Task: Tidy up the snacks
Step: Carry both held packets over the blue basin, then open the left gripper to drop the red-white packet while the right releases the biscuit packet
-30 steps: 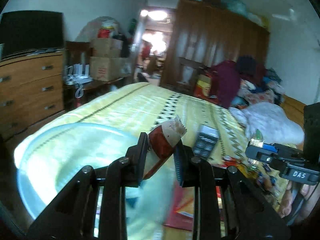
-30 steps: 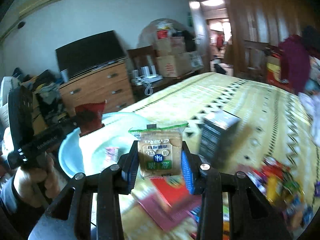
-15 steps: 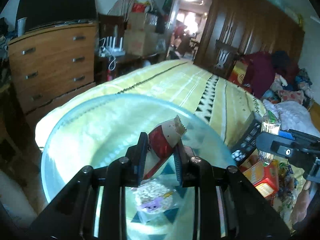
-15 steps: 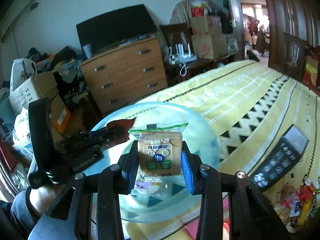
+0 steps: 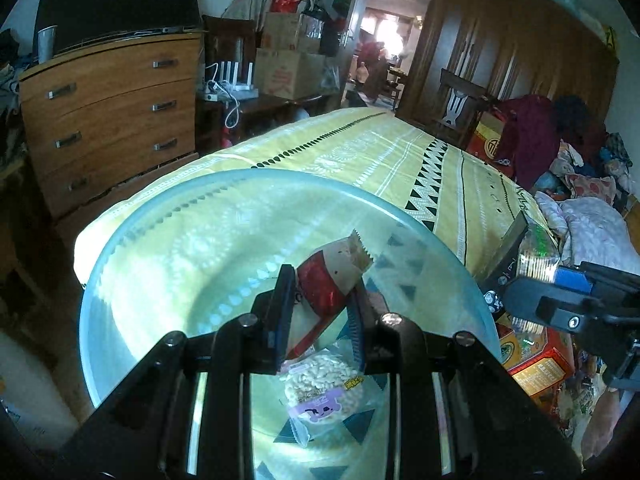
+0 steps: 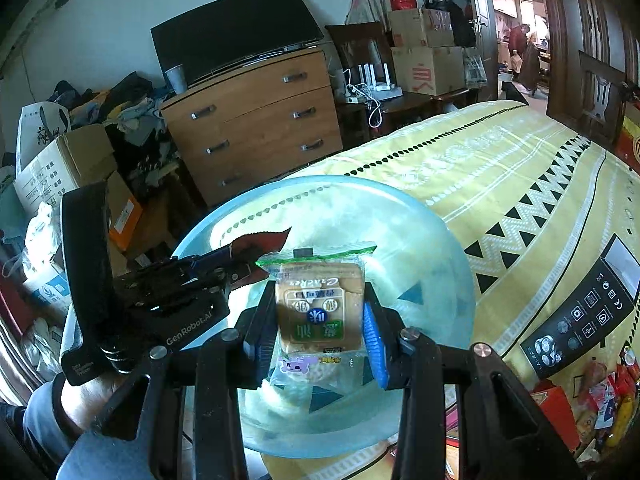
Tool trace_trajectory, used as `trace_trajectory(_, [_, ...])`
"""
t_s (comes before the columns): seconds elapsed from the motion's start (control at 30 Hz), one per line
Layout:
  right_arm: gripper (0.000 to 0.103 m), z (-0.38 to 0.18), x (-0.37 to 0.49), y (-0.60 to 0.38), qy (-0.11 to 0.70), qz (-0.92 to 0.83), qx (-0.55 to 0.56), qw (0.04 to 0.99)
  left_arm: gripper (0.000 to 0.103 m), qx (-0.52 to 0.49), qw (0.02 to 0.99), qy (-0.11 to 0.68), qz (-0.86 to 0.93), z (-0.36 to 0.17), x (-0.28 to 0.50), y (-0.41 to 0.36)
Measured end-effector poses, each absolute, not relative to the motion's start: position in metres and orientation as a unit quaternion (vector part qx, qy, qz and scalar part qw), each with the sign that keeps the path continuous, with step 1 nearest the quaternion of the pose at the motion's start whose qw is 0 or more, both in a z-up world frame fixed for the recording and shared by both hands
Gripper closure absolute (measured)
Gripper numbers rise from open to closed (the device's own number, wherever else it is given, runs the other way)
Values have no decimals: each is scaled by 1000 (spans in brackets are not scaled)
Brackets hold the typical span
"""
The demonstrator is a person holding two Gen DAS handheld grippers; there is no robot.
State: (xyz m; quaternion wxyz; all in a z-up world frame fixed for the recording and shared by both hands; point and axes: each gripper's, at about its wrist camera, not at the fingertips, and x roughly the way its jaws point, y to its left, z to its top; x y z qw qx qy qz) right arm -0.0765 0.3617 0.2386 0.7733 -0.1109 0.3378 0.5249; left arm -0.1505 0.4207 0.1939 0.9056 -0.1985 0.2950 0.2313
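A clear light-blue bowl sits on the yellow bedspread; it also shows in the right wrist view. A rice-puff packet with a purple label lies in it. My left gripper is shut on a red and tan snack packet above the bowl. My right gripper is shut on a green-topped cracker packet, also above the bowl, to the right of the left gripper.
A black box with icons lies on the bed right of the bowl. Loose snacks and red boxes pile at the right. A wooden dresser with a TV stands beyond the bed's edge.
Both grippers have moved left from the snack pile to over the bowl, each still holding its packet. The bowl now fills the lower view.
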Motion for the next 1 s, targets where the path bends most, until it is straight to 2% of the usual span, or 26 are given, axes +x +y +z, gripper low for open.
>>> trace_trajectory(0.63, [61, 234, -77, 366, 341, 523, -113, 773, 77, -196, 906, 296, 232, 195, -150, 421])
trace_trajectory(0.83, [59, 228, -73, 367, 347, 522, -110, 772, 73, -200, 901, 305, 236, 193, -149, 424])
trace_trajectory(0.9, [58, 226, -72, 367, 350, 521, -108, 771, 62, -200, 900, 305, 240, 193, -148, 425])
trace_trajectory(0.97, [57, 226, -74, 367, 352, 521, -108, 770, 40, -197, 900, 304, 243, 192, -149, 425])
trace_trajectory(1.0, [56, 226, -74, 367, 353, 520, -107, 770, 38, -193, 900, 303, 245, 193, -149, 423])
